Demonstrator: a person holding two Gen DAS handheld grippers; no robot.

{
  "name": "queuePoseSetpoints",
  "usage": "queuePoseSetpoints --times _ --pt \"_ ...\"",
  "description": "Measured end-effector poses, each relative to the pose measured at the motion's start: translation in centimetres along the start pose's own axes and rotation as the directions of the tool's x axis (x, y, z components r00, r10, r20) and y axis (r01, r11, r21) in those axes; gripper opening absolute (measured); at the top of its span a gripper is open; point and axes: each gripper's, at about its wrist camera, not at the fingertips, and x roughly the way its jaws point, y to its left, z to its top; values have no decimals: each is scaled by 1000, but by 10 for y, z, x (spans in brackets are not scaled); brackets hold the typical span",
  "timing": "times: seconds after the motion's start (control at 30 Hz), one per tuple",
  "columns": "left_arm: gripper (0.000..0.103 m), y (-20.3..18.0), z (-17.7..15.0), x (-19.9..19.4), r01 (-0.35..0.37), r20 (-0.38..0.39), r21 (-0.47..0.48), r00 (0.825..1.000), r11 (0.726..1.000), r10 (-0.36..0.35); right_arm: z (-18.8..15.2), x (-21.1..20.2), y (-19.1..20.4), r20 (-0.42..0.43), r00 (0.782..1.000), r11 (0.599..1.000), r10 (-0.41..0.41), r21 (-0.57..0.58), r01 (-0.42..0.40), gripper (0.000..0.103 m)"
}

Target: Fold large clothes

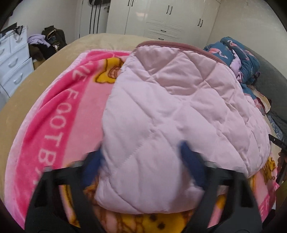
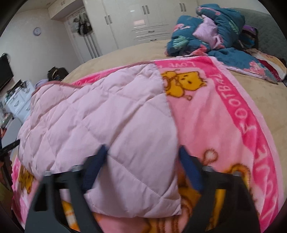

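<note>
A pale pink quilted garment [image 1: 161,111] lies folded on a bright pink cartoon blanket [image 1: 59,114] spread over the bed. My left gripper [image 1: 141,154] is open, its blue-padded fingers [image 1: 192,161] straddling the garment's near corner. In the right wrist view the same garment [image 2: 100,118] lies on the blanket [image 2: 224,114]. My right gripper [image 2: 141,152] is open too, its blue fingers [image 2: 190,170] either side of the garment's other near corner. Neither gripper holds cloth.
A tan bedsheet [image 2: 260,93] covers the bed. A heap of blue flowered bedding [image 2: 211,30] lies at the head. White wardrobes [image 1: 161,16] line the far wall. A white drawer unit [image 1: 12,61] and piled clothes [image 1: 46,41] stand beside the bed.
</note>
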Motion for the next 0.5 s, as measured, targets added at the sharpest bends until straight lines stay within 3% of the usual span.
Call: queuePoseSetpoints --times 0.1,0.27,0.33,0.37,0.5 --pt "33 -7 1 -6 -21 27 16 999 1000 20 -1 -4 14 29 1000 999 -6 -47 8 38" --pt "19 -15 8 -21 -35 82 25 996 999 33 5 -19 25 76 997 998 -25 -64 30 22" --pt "16 -14 12 -27 -33 99 9 995 999 32 10 -26 26 108 993 998 -37 -50 42 11" --pt "15 -14 14 -29 -33 107 3 994 999 32 14 -30 26 127 990 996 -65 -45 71 10" --pt "11 -9 36 -25 -39 123 -50 991 998 45 41 -33 20 161 986 999 -49 -5 50 10"
